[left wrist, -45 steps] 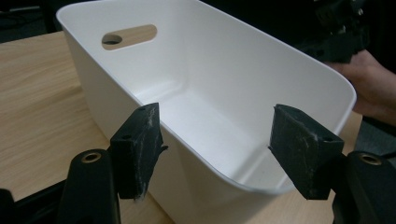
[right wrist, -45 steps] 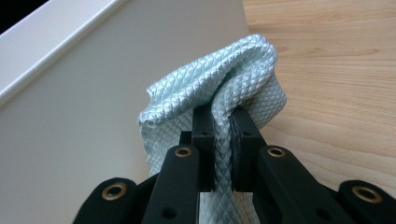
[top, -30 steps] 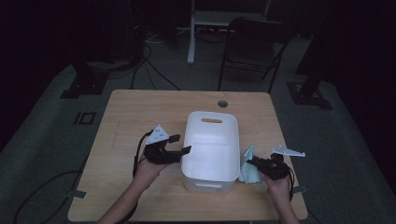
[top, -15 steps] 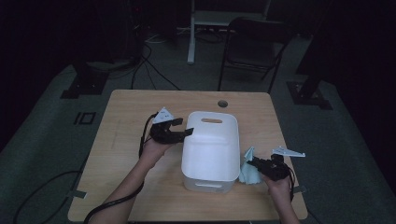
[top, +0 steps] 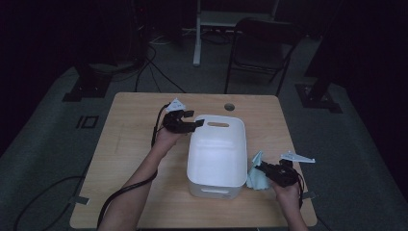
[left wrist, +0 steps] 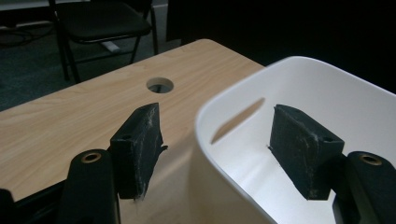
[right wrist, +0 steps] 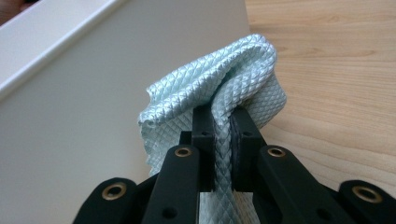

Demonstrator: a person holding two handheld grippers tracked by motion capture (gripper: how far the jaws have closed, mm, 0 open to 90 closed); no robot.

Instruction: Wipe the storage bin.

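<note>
Your left tongs straddle the white plastic tub's rim, apart, to steady it; right tongs clamp the pale-green waffle-weave cloth for wiping.

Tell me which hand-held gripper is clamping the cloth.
The right hand-held gripper: its jaws pinch the pale blue cloth beside the white bin. The left hand-held gripper straddles the bin's rim, unclamped.

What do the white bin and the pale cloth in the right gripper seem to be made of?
White bin: likely moulded plastic, going by its smooth matte walls, rounded rim and cut handle slot. Pale cloth: seemingly a woven or microfibre textile, with a diamond-patterned, slightly shiny surface that folds softly.
</note>
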